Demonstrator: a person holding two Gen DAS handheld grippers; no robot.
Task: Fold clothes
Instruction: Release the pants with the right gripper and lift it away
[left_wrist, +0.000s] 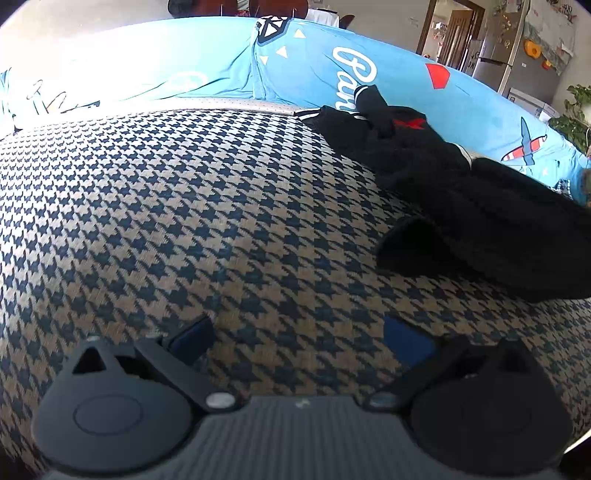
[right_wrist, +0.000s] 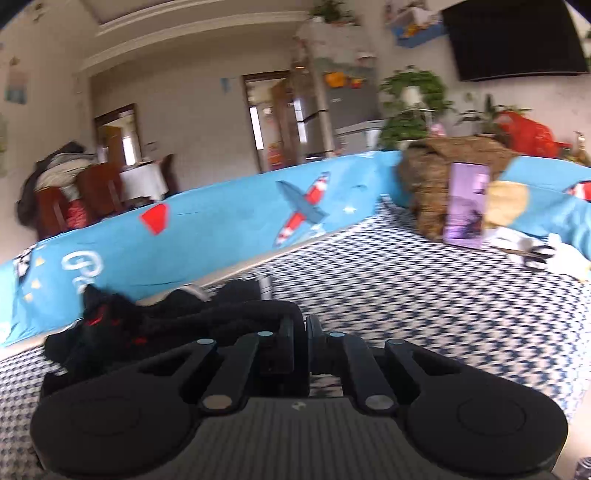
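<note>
Pinching a thick fold of the fuzzy black garment (right_wrist: 177, 314) (red emblem showing), the right gripper (right_wrist: 300, 332) is pressed together; the left gripper (left_wrist: 299, 339) hovers spread over the woven houndstooth cover (left_wrist: 184, 221).

Left gripper (left_wrist: 299, 341): jaws spread wide, blue-padded fingers (left_wrist: 408, 341) empty, angled low. Right gripper (right_wrist: 300, 332): jaws drawn together, fingers nearly touching, pinching black fabric, held roughly level.
</note>
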